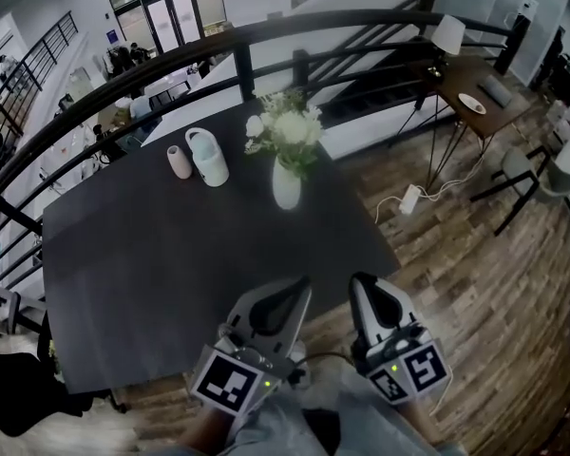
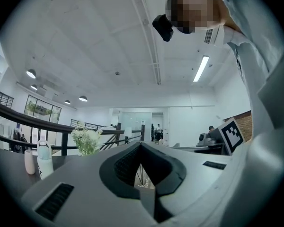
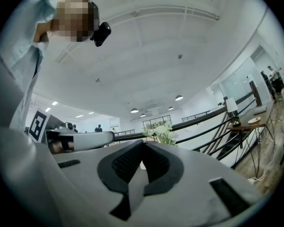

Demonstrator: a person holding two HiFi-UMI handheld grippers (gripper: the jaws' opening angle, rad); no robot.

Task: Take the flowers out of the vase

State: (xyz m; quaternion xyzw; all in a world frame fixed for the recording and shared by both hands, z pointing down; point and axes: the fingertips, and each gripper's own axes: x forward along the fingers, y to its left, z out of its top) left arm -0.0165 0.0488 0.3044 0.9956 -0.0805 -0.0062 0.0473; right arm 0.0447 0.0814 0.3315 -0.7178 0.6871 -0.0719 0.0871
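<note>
Though slim-necked, rounded white vase (image 1: 286,190)

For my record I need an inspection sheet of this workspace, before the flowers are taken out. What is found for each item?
Surface: dark rectangular table, things standing at its far part.
Job's things: white flowers with green leaves in a white ceramic vase, upright.
Clutter: small pale pink cylinder and white handled bottle, left of the vase.
Grippers: left gripper and right gripper over the table's near edge, both shut, empty.
Cables: white power strip with cord on the wooden floor.
Surroundings: black curved railing; wooden side table with a white lamp.
</note>
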